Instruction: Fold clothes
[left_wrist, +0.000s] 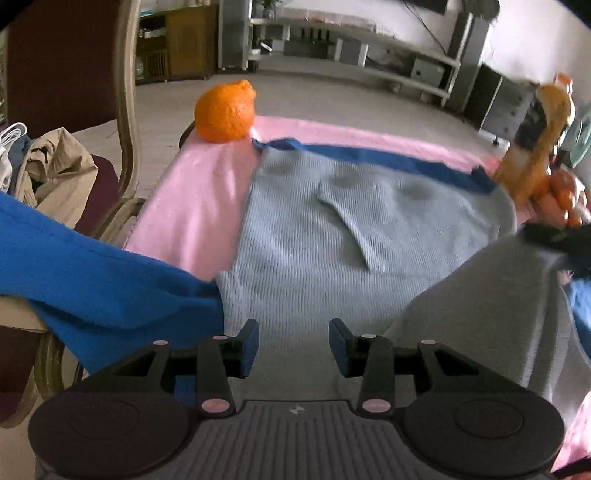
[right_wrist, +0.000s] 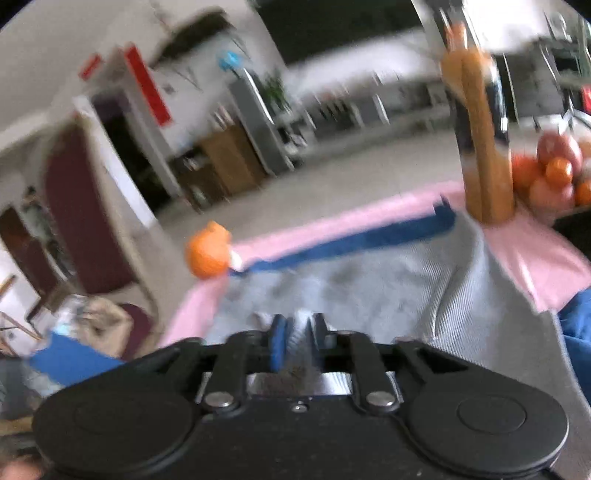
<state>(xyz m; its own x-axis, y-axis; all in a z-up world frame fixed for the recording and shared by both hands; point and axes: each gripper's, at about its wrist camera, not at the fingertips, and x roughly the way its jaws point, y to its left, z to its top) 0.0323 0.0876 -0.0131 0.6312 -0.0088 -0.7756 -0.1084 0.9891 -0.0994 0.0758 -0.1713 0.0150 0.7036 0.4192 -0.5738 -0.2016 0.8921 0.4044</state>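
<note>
Pink cloth (left_wrist: 192, 206) covers the worktop, with a living room of shelves and cabinets blurred behind it. On that cloth lies the grey ribbed sweater (left_wrist: 295, 236), its blue hem band (left_wrist: 388, 162) at the far edge, near an orange (left_wrist: 225, 112) at one corner and a tall amber bottle (left_wrist: 532, 147) beside a heap of fruit at the other.

Folding looks only partly done. The body is spread flat, and one narrow grey piece, probably a sleeve, lies across its middle. On the right, a grey flap (left_wrist: 498, 295) is lifted off the worktop, and a blue sleeve (left_wrist: 92, 273) hangs off the near left side, not yet brought in.

The left gripper (left_wrist: 293, 347) hovers over the near edge with its jaws spread and nothing between them. The right gripper (right_wrist: 297, 343) has ribbed grey fabric between its jaws, which stand close together; the view is blurred, so I cannot tell whether the pads press on it.

Left to do, as I judge it: lay down the right flap, bring in the blue sleeve, then fold the body over.
</note>
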